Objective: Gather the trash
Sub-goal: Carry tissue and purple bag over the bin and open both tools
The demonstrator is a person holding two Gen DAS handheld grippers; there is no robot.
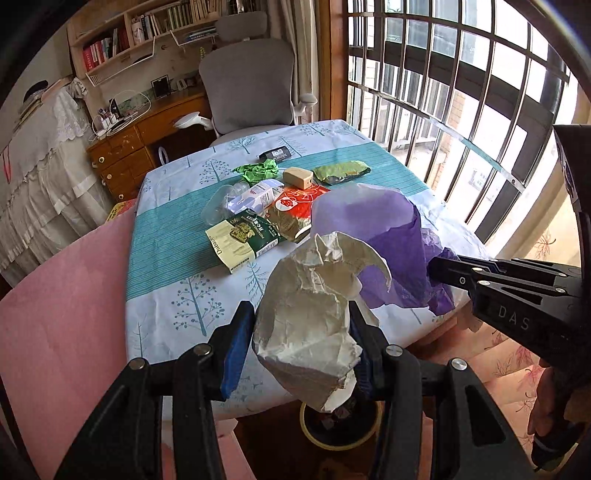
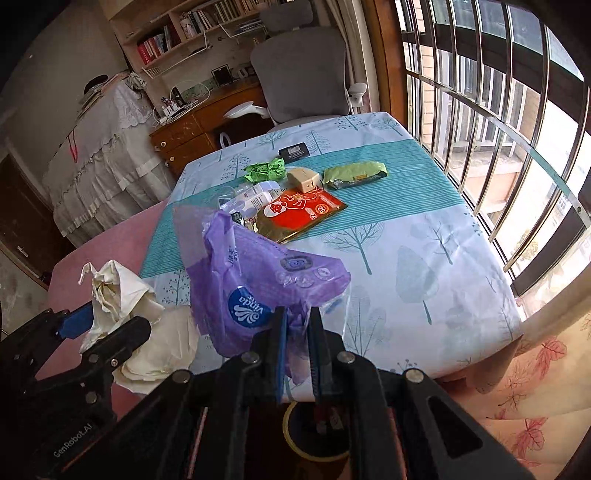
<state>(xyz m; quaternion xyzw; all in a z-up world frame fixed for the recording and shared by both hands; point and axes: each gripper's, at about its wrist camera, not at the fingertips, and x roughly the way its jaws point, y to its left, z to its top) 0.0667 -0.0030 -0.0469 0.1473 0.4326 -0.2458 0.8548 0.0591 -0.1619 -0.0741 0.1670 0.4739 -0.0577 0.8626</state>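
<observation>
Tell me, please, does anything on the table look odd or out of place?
Mostly wrappers and crumpled trash, as expected. Two things differ: a beige block beside the green wrapper, and a flat black device near the far edge. Neither looks like trash.

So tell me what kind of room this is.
Probably a home study or bedroom: a bookshelf full of books over a wooden desk, a grey office chair, and a barred window beside the cloth-covered table.
</observation>
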